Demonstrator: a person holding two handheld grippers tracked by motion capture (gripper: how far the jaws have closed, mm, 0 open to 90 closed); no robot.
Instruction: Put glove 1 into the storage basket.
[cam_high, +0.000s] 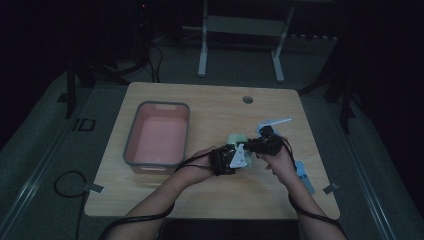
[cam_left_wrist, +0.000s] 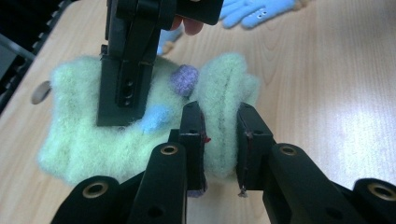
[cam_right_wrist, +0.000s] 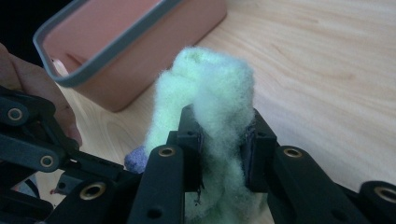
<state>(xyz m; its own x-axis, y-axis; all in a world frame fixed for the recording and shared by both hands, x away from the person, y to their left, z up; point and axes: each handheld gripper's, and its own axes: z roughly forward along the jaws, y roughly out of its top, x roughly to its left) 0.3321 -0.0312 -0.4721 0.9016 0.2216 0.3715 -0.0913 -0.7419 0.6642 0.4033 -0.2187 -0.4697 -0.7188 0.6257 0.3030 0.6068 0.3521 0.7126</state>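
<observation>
A fluffy pale green sock (cam_left_wrist: 84, 135) with purple and blue dots lies on the wooden table (cam_high: 215, 200), seen small in the high view as the green sock (cam_high: 235, 137) between both hands. My left gripper (cam_left_wrist: 219, 140) is shut on a bunched fold of the sock. My right gripper (cam_right_wrist: 222, 144) is shut on another raised part of the same sock (cam_right_wrist: 210, 88). In the left gripper view the right gripper's black jaws come down onto the sock from above. The two grippers, left (cam_high: 231, 156) and right (cam_high: 264, 142), sit close together at the table's middle right.
A pink bin with a grey rim (cam_high: 131, 145) stands left of the hands, its rim (cam_right_wrist: 112, 46) close behind the sock. A blue sock (cam_high: 302, 174) lies at the right edge, another pale blue piece (cam_high: 272, 122) beyond the right gripper. A round hole (cam_high: 247, 99) is at the far edge.
</observation>
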